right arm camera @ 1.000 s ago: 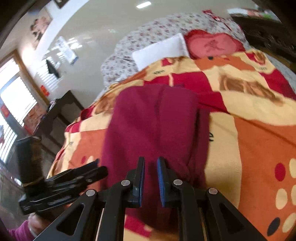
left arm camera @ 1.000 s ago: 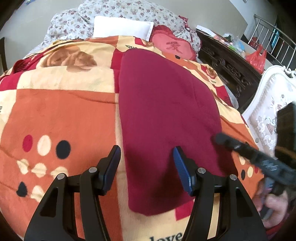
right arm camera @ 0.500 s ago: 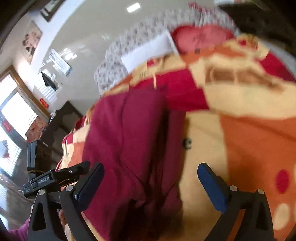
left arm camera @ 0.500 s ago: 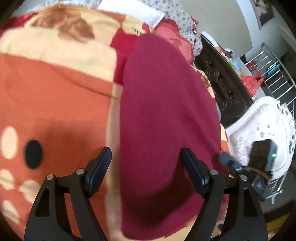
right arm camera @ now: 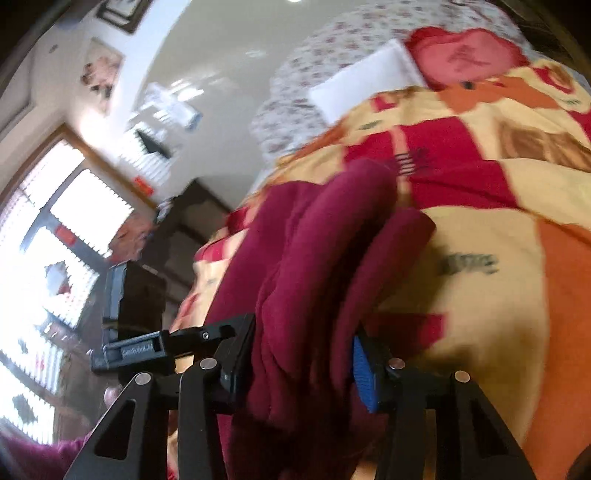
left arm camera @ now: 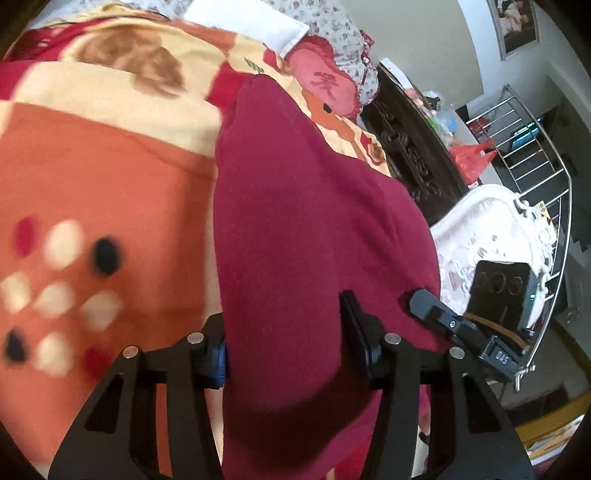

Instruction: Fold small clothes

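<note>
A maroon garment (left arm camera: 303,206) lies lengthwise on an orange, red and cream blanket (left arm camera: 92,177). Its near end rises in a bulge between the fingers of my left gripper (left arm camera: 284,343), whose jaws are closing with the pads against the cloth. In the right wrist view the same garment (right arm camera: 314,240) is bunched into thick folds. Those folds fill the gap of my right gripper (right arm camera: 299,354), whose jaws are also closing onto them. Each gripper shows in the other's view: the right one (left arm camera: 436,314) at the garment's right edge, the left one (right arm camera: 184,339) at its left edge.
A white pillow (left arm camera: 251,22) and a red cushion (left arm camera: 325,81) lie at the head of the bed. A dark carved cabinet (left arm camera: 406,147), a white ornate frame (left arm camera: 480,229) and a metal rack (left arm camera: 535,147) stand to the right. A bright window (right arm camera: 55,221) is at the left.
Both pairs of jaws stood wide half a second ago and have narrowed onto the garment. Its near end has bunched and lifted off the blanket.
</note>
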Demonstrator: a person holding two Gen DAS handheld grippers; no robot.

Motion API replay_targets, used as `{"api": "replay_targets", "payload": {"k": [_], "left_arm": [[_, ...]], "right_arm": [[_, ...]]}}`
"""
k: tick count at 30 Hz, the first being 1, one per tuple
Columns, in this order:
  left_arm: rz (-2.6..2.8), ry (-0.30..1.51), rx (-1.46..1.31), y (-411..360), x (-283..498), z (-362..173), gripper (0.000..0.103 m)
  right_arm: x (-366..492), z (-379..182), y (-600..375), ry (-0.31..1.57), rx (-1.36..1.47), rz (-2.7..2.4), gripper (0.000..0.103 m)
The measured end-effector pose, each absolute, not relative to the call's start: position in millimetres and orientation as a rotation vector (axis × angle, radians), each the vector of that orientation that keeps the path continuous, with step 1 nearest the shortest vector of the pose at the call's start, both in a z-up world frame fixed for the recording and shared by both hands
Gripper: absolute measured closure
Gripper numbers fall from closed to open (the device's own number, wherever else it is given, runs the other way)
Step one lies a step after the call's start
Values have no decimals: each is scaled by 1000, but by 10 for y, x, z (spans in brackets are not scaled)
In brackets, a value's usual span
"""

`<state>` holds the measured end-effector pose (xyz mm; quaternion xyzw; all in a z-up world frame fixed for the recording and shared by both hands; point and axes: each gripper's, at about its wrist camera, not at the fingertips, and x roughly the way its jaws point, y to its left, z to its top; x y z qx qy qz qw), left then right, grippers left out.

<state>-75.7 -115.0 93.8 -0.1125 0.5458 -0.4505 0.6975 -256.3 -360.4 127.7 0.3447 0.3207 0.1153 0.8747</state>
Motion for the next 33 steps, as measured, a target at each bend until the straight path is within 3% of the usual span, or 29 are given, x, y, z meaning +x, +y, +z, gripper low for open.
{"api": "replay_targets", "payload": {"k": [7,14,17,21,24,29,32,33], "left_arm": [[-750,1274,-54,-567,-954,494,52],[-691,1095,-48,-385,-1101,790,51],[-653,1037,-3,-488,-1174,830,51],[-607,1001,84,-623,-1240,642,51],[-572,969,127,-712,-1277,592,51],[-554,941,153,-752,-1345,665,51],[-551,907,127,-689,-1405,772,51],[-544,894,126,-673,-1426,812,51]], "right_arm": [[-2493,756,-3024,908,661,133,50],[-2848,1550,-2694,741,436,187,50],[-2765,1543,-2256,779,286,222,55],[-2661,919,-2056,925,159,108,68],[-2776,794,-2066,885,217,126,68],[-2929,1060,-2131,865,275,133,68],[-3018,1261,-2176,816,285,100,63],[-3039,1308,-2179,795,289,84,56]]}}
